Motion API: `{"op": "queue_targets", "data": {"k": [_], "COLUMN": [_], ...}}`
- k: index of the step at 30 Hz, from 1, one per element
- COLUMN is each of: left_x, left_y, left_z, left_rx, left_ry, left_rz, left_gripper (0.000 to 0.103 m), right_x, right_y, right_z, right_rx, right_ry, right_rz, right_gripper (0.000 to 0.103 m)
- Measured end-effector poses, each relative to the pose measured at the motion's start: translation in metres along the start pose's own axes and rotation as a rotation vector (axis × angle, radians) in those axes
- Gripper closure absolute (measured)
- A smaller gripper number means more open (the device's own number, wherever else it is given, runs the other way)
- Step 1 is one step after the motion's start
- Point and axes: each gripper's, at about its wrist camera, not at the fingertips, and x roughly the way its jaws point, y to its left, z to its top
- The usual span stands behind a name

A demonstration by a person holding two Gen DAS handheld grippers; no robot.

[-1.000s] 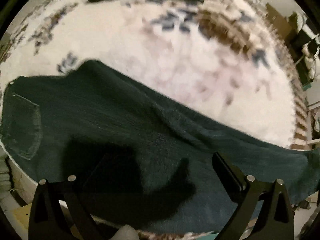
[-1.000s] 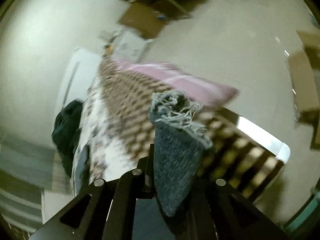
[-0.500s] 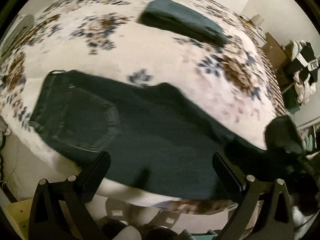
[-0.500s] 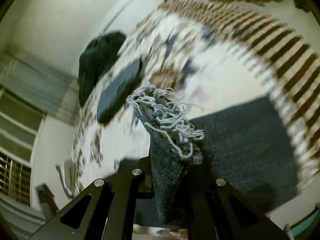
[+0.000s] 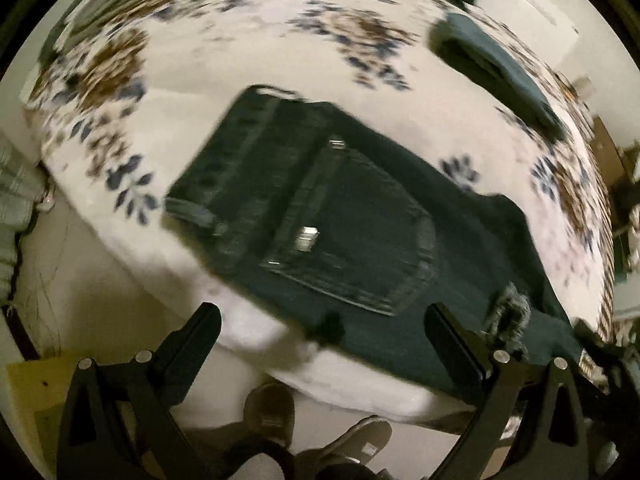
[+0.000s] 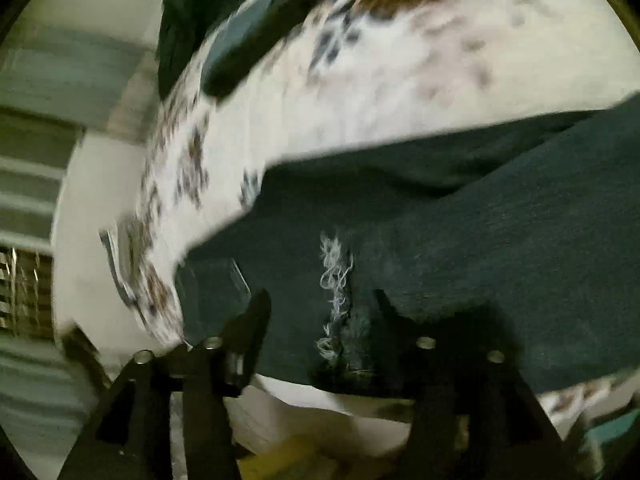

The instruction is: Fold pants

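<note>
On the near edge of the floral bedspread [image 5: 248, 60] lie the dark pants [image 5: 360, 216], spread flat with the waistband toward the left and the back pocket [image 5: 360, 240] facing up. Their leg has been brought over, so the frayed hem [image 6: 336, 280] rests on top of the seat area, near my right side. My left gripper [image 5: 320, 320] hangs above the pants with its jaws spread wide and nothing between them. My right gripper [image 6: 320, 304] is opening; the frayed hem lies between its fingers, and the pads no longer press on it. Farther back on the bed sits a folded dark garment [image 5: 496, 68], well apart from the pants. Below the bed edge I see my shoes [image 5: 272, 408] on the floor.
</note>
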Motion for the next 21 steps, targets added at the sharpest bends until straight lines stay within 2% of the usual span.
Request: {"op": "queue_targets", "data": {"k": [2,3,7,10,11,12,14,16,17,18,21], "left_x": [0.006,0.009,0.026,0.04,0.043,0.045,0.048,0.053,0.056,0.061,0.068], "left_y": [0.018,0.025,0.051,0.073,0.08,0.086,0.096,0.105,0.107,0.107,0.112], "left_z": [0.001,0.002,0.004,0.007,0.008,0.01,0.013,0.019,0.021,0.024,0.028], "left_rx": [-0.053,-0.078,-0.174,-0.282,-0.324,-0.367,-0.436,-0.483,-0.485,-0.482,-0.511], "left_ry": [0.004,0.009,0.03,0.03,0.022,0.006,-0.031,-0.113,-0.14,-0.154,-0.197], "left_rz": [0.017,0.018,0.031,0.016,0.003,-0.024,-0.086,-0.174,-0.193,-0.207,-0.241], "left_gripper": [0.0,0.0,0.0,0.0,0.0,0.0,0.001,0.01,0.026,0.037,0.039], "right_x": [-0.011,-0.01,0.01,0.05,0.056,0.057,0.053,0.048,0.047,0.046,0.039], "right_y": [-0.007,-0.011,-0.02,-0.014,-0.009,-0.004,-0.002,-0.002,-0.003,-0.003,-0.008], "right_z": [0.006,0.012,0.004,-0.009,-0.011,-0.011,-0.01,-0.011,-0.012,-0.013,-0.014], "right_rx": [0.031,0.045,0.082,0.01,-0.01,-0.009,0.032,0.051,0.053,0.054,0.058], "right_ry": [-0.038,-0.036,0.047,0.129,0.114,0.096,0.077,0.05,0.044,0.042,0.048], "right_rz": [-0.042,-0.093,-0.21,-0.319,-0.346,-0.341,-0.27,-0.247,-0.244,-0.245,-0.268], "right_gripper": [0.045,0.044,0.044,0.044,0.043,0.043,0.043,0.043,0.043,0.043,0.043]}}
